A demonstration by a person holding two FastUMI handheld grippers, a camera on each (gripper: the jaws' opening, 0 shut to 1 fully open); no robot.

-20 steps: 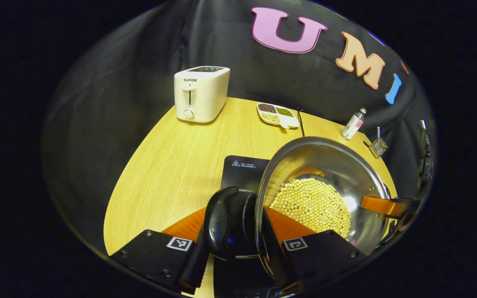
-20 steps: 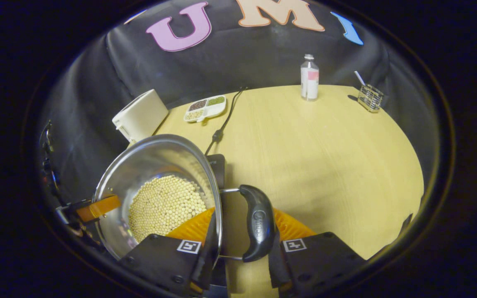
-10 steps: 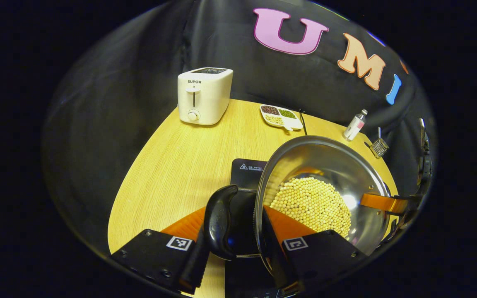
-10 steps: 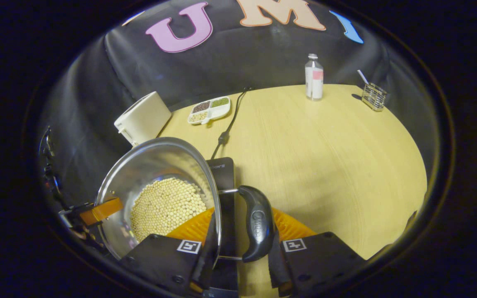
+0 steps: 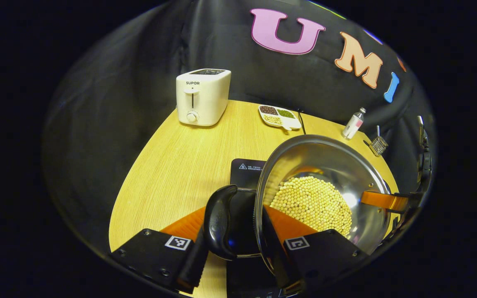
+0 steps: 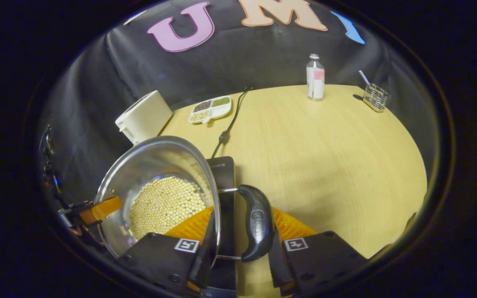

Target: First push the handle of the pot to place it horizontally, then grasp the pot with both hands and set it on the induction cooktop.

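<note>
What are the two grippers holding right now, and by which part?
Both hold the pot: the left gripper grips its side handle and wall, and the right gripper the opposite handle.

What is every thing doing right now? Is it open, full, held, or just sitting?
Steel pot: lidless, holding pale yellow beans, gripped on both sides.
Left gripper: shut on the pot's rim and black side handle.
Right gripper: shut on the opposite rim and handle.
Black induction cooktop: flat beneath the pot.
White toaster: upright.
Divided white dish: compartments filled.
Clear bottle: upright, capped.
</note>
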